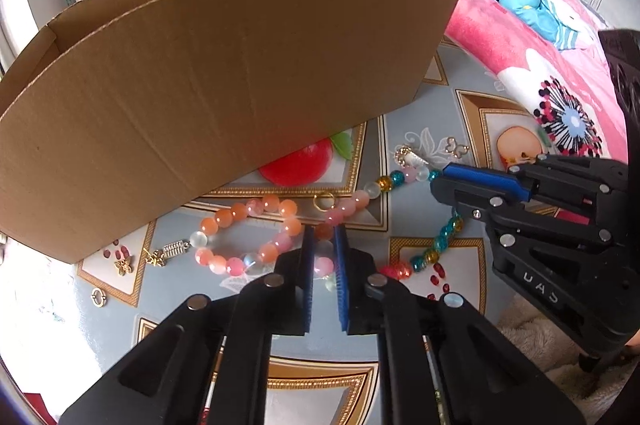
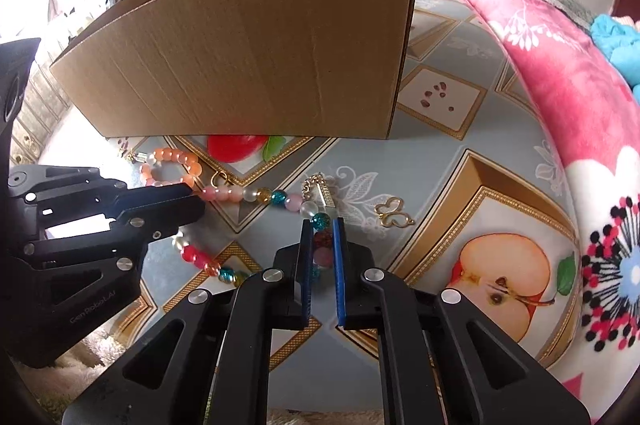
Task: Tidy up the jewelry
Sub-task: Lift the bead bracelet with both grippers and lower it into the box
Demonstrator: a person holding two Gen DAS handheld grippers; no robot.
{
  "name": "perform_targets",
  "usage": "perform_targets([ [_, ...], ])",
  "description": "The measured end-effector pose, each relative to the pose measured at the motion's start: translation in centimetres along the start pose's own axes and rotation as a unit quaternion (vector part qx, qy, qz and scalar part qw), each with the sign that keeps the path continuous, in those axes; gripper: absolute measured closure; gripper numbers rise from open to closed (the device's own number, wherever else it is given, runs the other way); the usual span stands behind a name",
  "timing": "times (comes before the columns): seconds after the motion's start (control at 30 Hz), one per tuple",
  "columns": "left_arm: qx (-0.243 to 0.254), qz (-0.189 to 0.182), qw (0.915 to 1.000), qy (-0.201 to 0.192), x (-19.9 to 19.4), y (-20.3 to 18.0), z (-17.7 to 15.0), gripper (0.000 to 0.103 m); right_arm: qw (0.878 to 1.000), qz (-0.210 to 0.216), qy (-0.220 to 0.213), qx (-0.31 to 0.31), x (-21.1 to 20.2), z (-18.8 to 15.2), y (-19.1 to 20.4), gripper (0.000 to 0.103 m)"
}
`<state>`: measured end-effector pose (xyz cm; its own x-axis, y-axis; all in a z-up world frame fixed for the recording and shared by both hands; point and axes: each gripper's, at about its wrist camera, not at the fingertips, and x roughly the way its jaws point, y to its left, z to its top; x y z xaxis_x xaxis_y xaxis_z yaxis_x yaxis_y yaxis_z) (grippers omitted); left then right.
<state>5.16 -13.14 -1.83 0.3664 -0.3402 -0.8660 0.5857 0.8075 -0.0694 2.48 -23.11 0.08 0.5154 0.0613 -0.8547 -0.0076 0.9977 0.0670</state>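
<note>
Betw. L fingers (image 1: 307, 257): beads (image 1: 325, 253) part-hidden

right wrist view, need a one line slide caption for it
Right claw and left claw both shut on one multicolored bead necklace before the cardboard box.

Left gripper (image 1: 323, 245) and right gripper (image 2: 323, 237): two matching hand-held units of matte black plastic. Each carries a pair of flat fingers (image 1: 307, 281) lined on the inner faces with ribbed blue pads (image 2: 338, 265). Angular black linkage arms with triangular cut-outs run back from the fingers, joined by round silver pivot screws (image 1: 273, 280). Pale raised lettering marks the side of each body; on the left unit it reads "GenRobot.AI" (image 2: 93, 308).
</note>
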Motion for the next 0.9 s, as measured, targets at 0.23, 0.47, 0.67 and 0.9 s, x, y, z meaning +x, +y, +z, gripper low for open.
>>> perform_targets([
  [0.23, -0.008, -0.022, 0.9994, -0.027, -1.5, 0.1, -0.4, 0.094, 1.0, -0.005, -0.015, 0.001, -1.5, 0.1, 0.1, 0.096],
  [0.47, -0.007, -0.059, 0.9947, -0.084, -5.1, 0.4, -0.8, 0.094, 0.998, -0.02, -0.054, -0.007, -4.8, 0.1, 0.9, 0.096],
  [0.67, 0.012, -0.07, 0.9862, -0.149, -9.5, 0.6, -0.4, 0.094, 0.993, -0.031, -0.108, -0.021, -8.5, 1.2, 1.5, 0.096],
  [0.9, 0.024, -0.054, 0.9666, -0.249, -15.8, 2.2, 1.8, 0.094, 0.978, -0.027, -0.197, -0.064, -13.1, 4.9, 3.6, 0.096],
])
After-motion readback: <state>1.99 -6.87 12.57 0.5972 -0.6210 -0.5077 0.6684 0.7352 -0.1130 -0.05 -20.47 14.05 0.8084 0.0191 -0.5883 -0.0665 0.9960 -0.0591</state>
